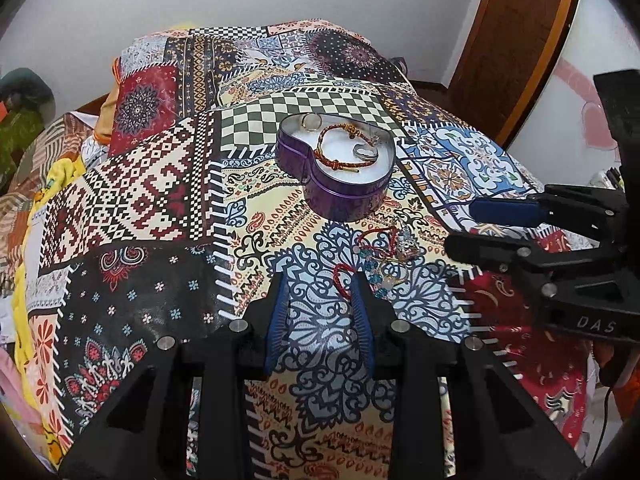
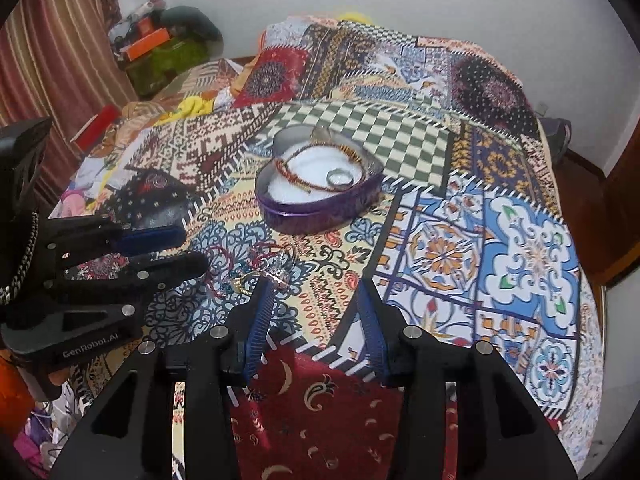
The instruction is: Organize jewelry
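Note:
A purple heart-shaped tin [image 1: 320,196] [image 2: 304,216] with a white lining stands open on the patchwork bedspread [image 1: 160,200]. A braided red-gold bracelet [image 1: 332,152] and a silver ring [image 1: 366,154] lie in it. In front of the tin lies a tangle of loose jewelry [image 1: 386,256] [image 2: 264,268]: red cords, blue beads, gold rings. My left gripper [image 1: 320,280] [image 2: 196,248] stands open just above the spread, a red cord loop [image 1: 340,276] lying between its tips, unpressed. My right gripper [image 2: 314,284] [image 1: 460,226] is open and empty, its left fingertip beside the tangle.
Pillows under the same spread rise behind the tin [image 1: 248,60]. Crumpled clothes and clutter lie along the bed's left side [image 2: 160,52]. A striped curtain [image 2: 60,40] hangs at far left, and a wooden door [image 1: 520,40] stands at right.

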Demonstrator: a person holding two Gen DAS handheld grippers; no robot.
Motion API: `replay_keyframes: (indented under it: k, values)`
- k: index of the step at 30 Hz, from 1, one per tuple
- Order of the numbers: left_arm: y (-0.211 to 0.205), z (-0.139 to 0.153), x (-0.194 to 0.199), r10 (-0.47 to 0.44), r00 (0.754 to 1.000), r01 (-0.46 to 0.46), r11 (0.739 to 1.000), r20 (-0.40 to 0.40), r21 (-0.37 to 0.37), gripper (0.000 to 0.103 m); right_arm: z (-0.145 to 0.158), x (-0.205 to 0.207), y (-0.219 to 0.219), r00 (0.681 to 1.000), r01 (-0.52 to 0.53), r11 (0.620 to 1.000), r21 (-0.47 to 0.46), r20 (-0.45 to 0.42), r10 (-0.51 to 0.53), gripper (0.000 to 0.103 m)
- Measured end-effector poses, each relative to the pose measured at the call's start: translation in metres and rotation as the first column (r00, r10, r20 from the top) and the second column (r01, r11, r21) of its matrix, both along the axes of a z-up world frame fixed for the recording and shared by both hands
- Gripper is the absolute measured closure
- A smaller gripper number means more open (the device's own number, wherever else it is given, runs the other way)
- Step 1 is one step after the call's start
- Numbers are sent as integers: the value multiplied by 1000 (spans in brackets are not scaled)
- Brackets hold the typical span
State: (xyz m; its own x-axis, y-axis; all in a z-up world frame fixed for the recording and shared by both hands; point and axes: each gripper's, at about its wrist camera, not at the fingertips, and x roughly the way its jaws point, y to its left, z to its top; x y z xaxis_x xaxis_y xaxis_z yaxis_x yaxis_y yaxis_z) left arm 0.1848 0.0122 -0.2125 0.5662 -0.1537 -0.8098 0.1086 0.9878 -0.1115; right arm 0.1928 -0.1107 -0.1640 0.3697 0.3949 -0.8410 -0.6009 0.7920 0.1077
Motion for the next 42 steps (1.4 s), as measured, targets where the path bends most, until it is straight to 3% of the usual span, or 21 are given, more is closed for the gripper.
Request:
replay_keyframes:
  k: [3,10,16,25,42]
  values:
    - [-1,-5,5,-3,1000,3,1000,-2,-16,73,-3,0,6,1000,-16,1000,-6,2,16,64]
    - [5,-11,10,3,1000,-3,997,7,-72,91,-6,7,15,999,-37,999,-10,12,38,64]
    - [4,-10,10,-3,1000,4,998,22,-64,102,-15,11,23,997,-72,997,-19,-34,71,64]
    - [6,2,8,5,999,-1,998,51,-70,103,-22,15,23,995,-74,997,-16,-62,73,88]
    - [5,56,-9,16,986,-8,999,165,-52,103,13,4,1,1000,-13,999,45,27,11,88]
